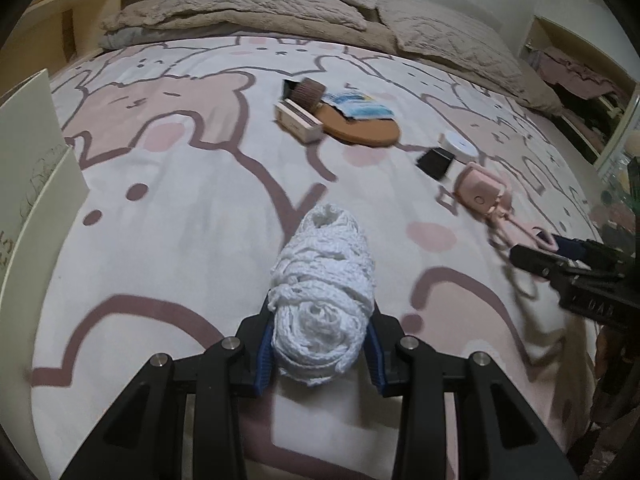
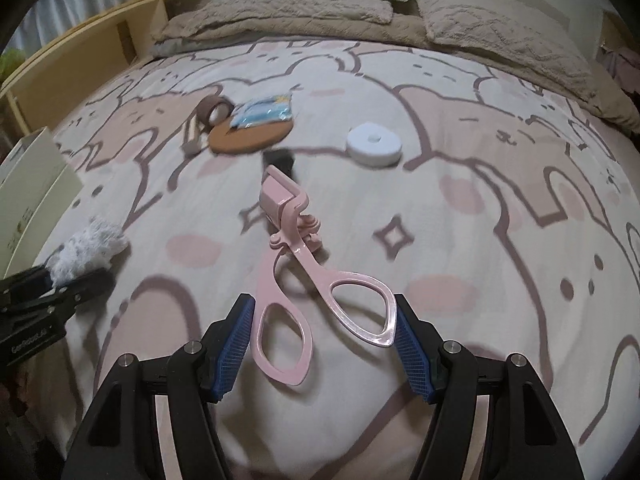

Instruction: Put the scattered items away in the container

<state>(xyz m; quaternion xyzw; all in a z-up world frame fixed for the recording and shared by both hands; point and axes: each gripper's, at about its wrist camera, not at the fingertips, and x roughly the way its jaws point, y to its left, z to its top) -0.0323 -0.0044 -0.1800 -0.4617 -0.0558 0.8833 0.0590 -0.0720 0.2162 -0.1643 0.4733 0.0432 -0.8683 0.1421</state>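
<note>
Left fingers (image 1: 320, 354) pinch white yarn (image 1: 324, 300), tilted downward; right fingers (image 2: 324, 344) clasp pink eyelash curler (image 2: 292, 264).

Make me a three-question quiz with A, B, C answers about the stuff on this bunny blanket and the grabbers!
1. Where does the blue-and-white packet lie?
A. on the round brown cork mat
B. inside the white roll
C. under a pillow

2. What colour is the eyelash curler?
A. green
B. pink
C. black

3. What is the left gripper doing?
A. standing open over nothing
B. clamping a bundle of white knitted cord
C. holding the brown tape roll

Answers:
1. A, the packet rests across the mat's far edge.
2. B, its frame and handle loops are pale pink.
3. B, both blue pads press the bundle's sides, while the right gripper holds the curler's handles.
</note>
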